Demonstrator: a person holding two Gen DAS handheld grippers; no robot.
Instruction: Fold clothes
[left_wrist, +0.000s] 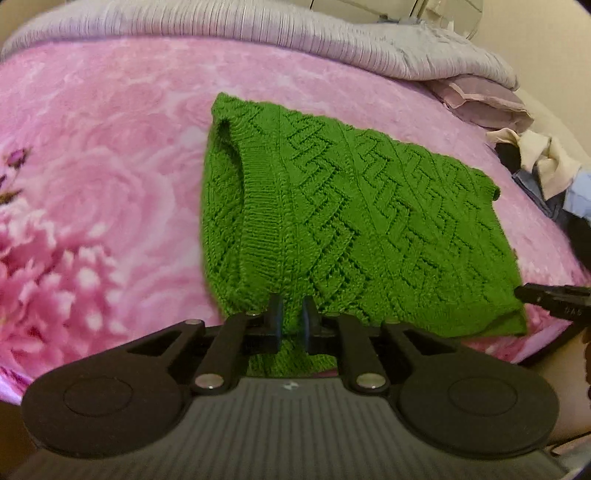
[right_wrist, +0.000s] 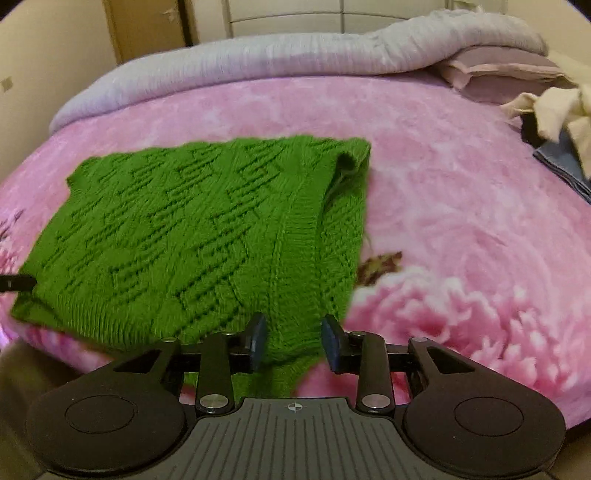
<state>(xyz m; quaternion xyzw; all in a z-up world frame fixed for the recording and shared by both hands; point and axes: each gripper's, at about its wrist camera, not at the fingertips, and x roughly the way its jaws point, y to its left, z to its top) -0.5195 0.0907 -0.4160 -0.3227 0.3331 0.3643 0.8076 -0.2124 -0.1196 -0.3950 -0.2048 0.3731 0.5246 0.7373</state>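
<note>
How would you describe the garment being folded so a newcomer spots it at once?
Start at the bed's pink floral blanket, with a grey quilt bunched along its far edge. The green knit sweater lies folded near the front edge. It is the only green thing there, chunky zigzag-textured, apart from the pile of cream and blue clothes.

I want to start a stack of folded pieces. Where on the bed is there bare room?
Bare pink blanket lies between the green knit sweater and the clothes heap at the bed's edge. More lies beyond the sweater, up to the grey quilt. It is crowded at that heap and near the pillow.
</note>
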